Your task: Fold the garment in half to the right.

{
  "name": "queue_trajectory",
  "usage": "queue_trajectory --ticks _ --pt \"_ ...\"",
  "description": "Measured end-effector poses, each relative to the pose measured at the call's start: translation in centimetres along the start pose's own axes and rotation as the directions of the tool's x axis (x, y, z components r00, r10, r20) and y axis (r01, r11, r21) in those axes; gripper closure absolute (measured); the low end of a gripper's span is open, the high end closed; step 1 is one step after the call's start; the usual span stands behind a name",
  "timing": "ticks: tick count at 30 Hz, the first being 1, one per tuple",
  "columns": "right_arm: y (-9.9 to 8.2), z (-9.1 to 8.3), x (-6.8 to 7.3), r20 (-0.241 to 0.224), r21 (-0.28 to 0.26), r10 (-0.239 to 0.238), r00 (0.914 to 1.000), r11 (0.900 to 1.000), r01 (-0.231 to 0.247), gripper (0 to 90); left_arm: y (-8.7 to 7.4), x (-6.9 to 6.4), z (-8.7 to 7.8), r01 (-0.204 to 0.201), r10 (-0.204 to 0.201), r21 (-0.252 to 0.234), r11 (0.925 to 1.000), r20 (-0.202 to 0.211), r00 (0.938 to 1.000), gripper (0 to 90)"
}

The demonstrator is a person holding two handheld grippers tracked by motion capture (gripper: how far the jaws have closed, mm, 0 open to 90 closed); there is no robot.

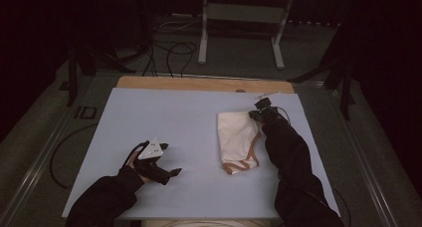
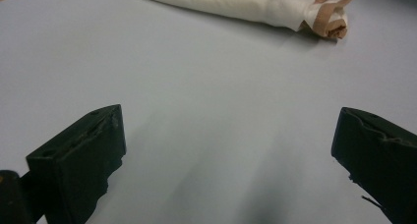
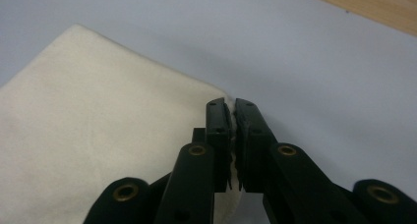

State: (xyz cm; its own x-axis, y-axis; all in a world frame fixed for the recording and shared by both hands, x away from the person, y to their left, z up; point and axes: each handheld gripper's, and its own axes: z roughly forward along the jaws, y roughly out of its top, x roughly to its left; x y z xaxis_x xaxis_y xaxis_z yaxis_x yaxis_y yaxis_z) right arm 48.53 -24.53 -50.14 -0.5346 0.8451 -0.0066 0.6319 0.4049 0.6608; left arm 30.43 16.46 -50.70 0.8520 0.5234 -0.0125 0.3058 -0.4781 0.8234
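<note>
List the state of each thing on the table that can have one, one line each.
Cream cloth: folded, flat on the blue mat, far corner pinched.
Right gripper: jaws shut on the cloth's corner.
Left gripper: jaws wide open, nothing between them, apart from the cloth.

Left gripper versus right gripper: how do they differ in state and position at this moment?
The left gripper stands wide open with nothing between its jaws, while the right gripper is shut on a corner of the cream cloth. The left gripper lies apart from the cloth over the bare blue table mat; the right is at the cloth's far corner. Both are hand-held with black jaws.
</note>
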Motion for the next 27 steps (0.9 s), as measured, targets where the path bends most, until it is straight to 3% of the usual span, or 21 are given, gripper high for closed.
queue_trajectory --ticks 10,16,20,21,27 --pt "-0.4 1.0 -0.2 -0.005 0.021 0.011 0.9999 0.9997 -0.011 84.1 0.0 0.1 -0.2 0.002 -0.002 -0.006 1.0 -0.005 1.0 0.5" --pt "-0.6 1.3 -0.2 -0.009 0.033 0.015 0.9998 0.9994 -0.014 78.2 0.0 0.1 -0.4 -0.001 0.001 -0.013 0.9999 -0.014 0.9999 0.5" --pt "-0.3 0.9 -0.2 -0.013 0.025 0.019 0.9997 0.9995 -0.019 67.6 0.0 0.2 -0.6 -0.003 0.003 -0.017 0.9998 -0.018 0.9998 0.5" --pt "-0.1 0.6 -0.2 -0.023 0.011 0.026 0.9994 0.9996 -0.026 57.9 0.0 0.2 -0.7 0.001 -0.001 -0.02 0.9998 -0.019 0.9998 0.5" --pt "0.4 -0.3 -0.1 -0.071 -0.021 0.048 0.9963 0.9985 -0.05 37.8 0.0 0.4 -0.9 0.01 -0.01 -0.024 0.9997 -0.022 0.9997 0.5"
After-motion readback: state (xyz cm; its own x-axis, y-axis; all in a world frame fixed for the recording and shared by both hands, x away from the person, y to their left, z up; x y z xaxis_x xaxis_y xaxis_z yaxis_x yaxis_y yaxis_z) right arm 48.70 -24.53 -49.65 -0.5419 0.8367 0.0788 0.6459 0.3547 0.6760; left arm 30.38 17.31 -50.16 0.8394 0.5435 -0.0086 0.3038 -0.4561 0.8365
